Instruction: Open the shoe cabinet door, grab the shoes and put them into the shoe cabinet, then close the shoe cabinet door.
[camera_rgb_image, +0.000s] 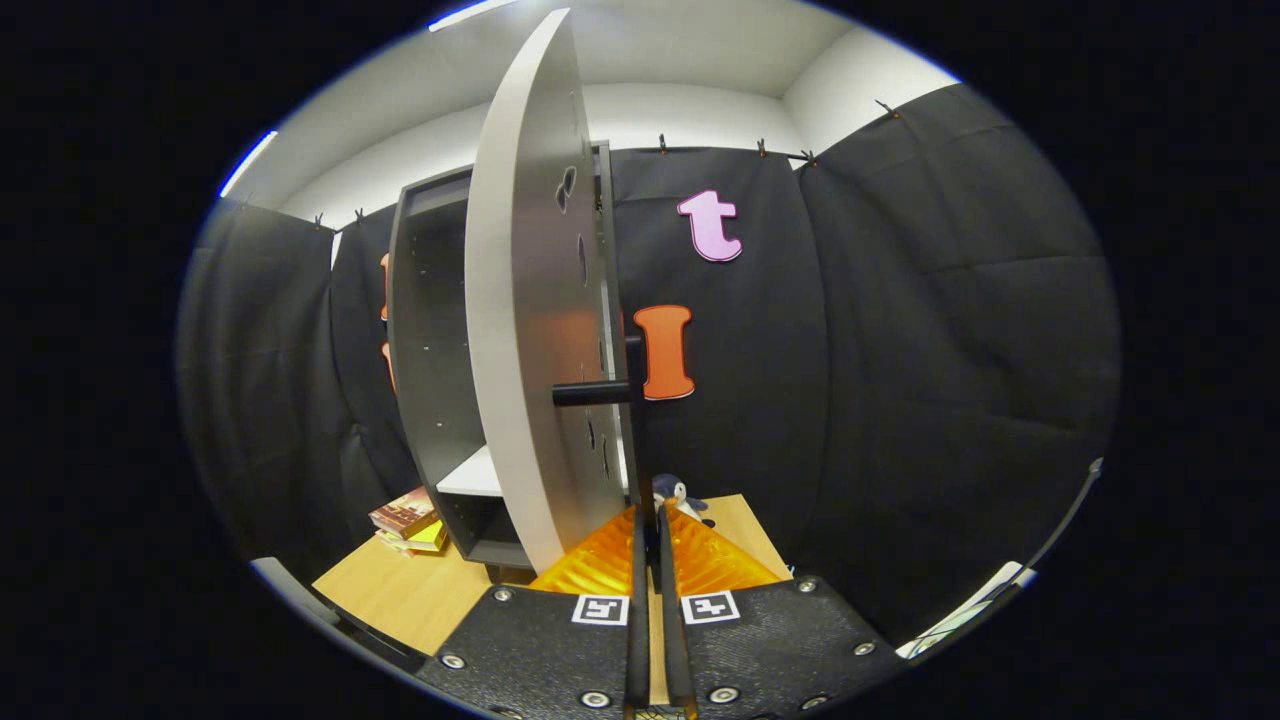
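The grey shoe cabinet stands on the wooden table, dark inside, with a white shelf low down. Its pale grey door is swung open and I see it nearly edge-on, close in front of me. A black bar handle sticks out from the door toward the right, well above my fingers. My gripper sits just right of the door's lower edge. Its orange fingers are shut, with only a thin slit and nothing held between them.
A small dark and white plush toy sits on the wooden table just beyond my fingertips. A stack of books lies left of the cabinet's base. Black cloth walls close in behind and to the right.
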